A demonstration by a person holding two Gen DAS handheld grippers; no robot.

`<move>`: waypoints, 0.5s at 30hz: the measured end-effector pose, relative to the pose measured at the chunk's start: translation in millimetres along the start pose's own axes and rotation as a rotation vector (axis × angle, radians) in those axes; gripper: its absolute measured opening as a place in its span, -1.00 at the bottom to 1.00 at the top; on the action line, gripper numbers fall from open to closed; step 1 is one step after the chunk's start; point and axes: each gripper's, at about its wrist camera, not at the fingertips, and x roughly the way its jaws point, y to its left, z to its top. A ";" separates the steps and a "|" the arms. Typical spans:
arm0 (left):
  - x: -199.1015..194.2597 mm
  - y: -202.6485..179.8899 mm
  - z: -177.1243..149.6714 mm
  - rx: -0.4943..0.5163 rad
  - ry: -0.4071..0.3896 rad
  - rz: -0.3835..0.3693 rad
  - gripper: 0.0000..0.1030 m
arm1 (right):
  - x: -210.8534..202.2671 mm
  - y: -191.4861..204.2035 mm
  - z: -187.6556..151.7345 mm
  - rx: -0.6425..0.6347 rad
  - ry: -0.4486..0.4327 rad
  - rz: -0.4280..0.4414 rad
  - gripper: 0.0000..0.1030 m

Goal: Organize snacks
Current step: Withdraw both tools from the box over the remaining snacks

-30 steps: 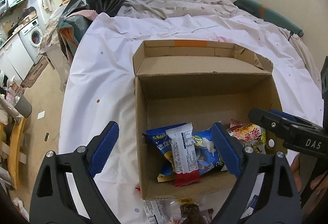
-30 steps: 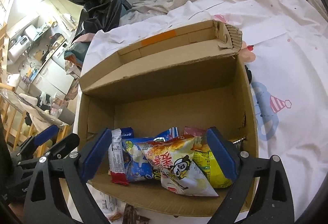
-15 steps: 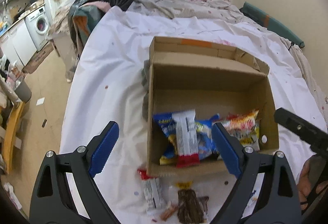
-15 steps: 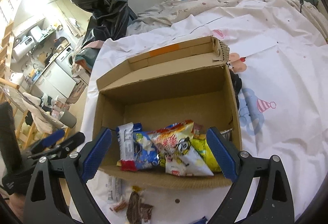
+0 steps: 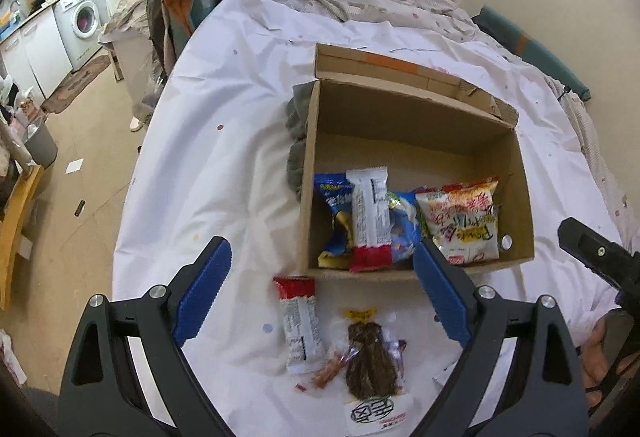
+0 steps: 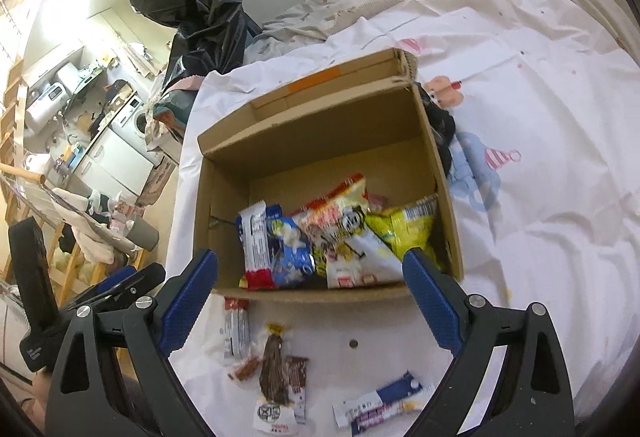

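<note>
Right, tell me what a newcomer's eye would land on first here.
The open cardboard box in the middle of the white sheet, with bright snack packets crowded along its near wall. In front of it a few loose snacks lie on the sheet. The blue-padded left gripper and right gripper frame the views, both open and empty.

Left claw & right claw both tilted down, blue pads wide apart, nothing between.
</note>
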 end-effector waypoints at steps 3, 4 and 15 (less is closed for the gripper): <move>-2.9 1.5 -5.1 -0.006 0.004 0.000 0.84 | -3.9 -6.5 -7.9 0.024 0.013 -0.006 0.86; -3.8 1.7 -8.0 -0.005 0.007 0.002 0.85 | -4.6 -8.6 -10.8 0.034 0.018 -0.008 0.86; -3.8 12.5 -32.0 -0.026 0.068 0.005 0.87 | -9.2 -27.2 -34.0 0.063 0.070 -0.069 0.86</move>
